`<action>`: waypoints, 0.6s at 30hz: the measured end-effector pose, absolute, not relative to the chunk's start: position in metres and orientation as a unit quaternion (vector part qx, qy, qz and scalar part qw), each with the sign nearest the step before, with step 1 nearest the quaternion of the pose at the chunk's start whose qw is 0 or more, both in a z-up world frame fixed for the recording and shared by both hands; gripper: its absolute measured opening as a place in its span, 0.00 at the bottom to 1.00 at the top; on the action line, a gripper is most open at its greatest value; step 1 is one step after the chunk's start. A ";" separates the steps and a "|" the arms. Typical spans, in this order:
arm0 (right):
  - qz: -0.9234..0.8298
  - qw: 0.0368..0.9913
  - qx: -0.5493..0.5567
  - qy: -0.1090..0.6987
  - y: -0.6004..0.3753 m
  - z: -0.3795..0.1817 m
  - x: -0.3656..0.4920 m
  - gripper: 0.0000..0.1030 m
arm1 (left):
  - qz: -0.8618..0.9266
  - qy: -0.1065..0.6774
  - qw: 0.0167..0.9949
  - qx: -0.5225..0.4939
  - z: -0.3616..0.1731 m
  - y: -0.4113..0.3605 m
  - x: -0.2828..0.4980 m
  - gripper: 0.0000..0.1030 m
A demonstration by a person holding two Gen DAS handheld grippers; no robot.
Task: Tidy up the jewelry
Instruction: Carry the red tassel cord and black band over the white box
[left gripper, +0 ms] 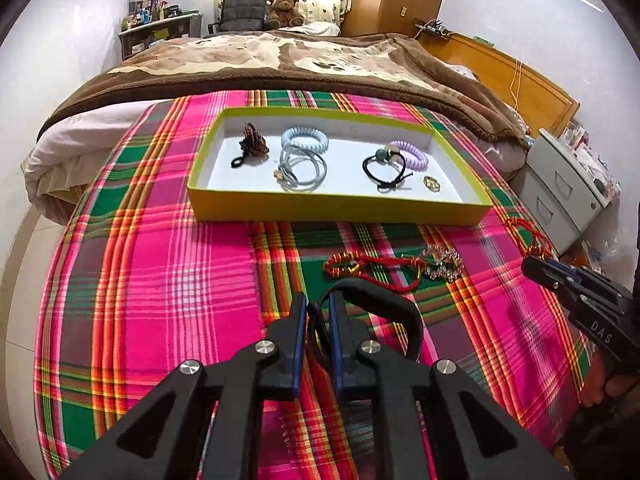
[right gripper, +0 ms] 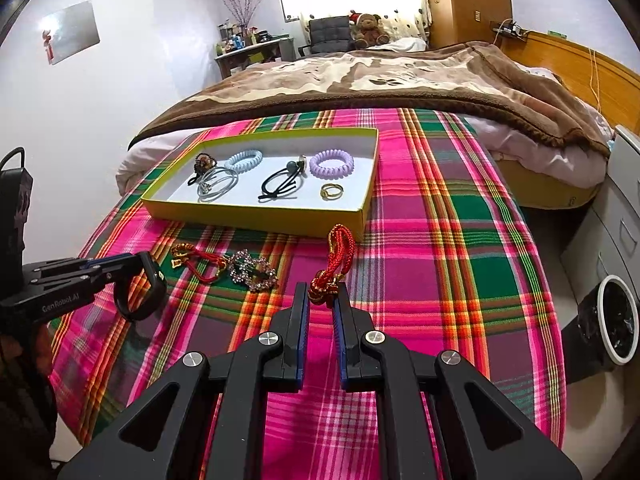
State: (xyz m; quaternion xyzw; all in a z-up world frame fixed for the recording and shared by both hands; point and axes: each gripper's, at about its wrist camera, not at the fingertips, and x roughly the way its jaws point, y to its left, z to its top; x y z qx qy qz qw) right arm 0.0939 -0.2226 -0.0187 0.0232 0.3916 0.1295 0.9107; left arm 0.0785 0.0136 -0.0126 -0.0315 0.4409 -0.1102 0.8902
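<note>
Black band (left gripper: 394, 312) nipped btwn left fingers (left gripper: 298, 332).

both grippers pinched shut, each on something, above the box's near side

the left gripper (left gripper: 319, 304) tilts down toward the box (left gripper: 340, 210), short of its near wall; its blue-padded fingers (left gripper: 299, 320) clamp a black band (left gripper: 384, 304), which loops off to the right of the tips. the right gripper (right gripper: 321, 294) tilts down likewise, near the box's near right corner, fingers (right gripper: 301, 300) nipped on the knotted end of a red cord (right gripper: 338, 248) that stands up from the tips toward the box. seen from the right wrist, the left gripper reaches in level from the left, farther from the box than the right one. a hand (left gripper: 608, 380) grips the right gripper's handle at that view's edge.
</note>
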 end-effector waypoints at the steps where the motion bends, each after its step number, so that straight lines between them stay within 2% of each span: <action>1: 0.129 0.911 0.022 0.391 -0.222 -0.018 0.094 0.11 | -0.111 0.440 0.891 -0.034 -0.011 0.015 0.079 0.11; 18: 0.139 0.919 -0.002 0.370 -0.205 0.007 0.127 0.11 | -0.097 0.407 0.907 -0.043 0.021 0.039 0.118 0.11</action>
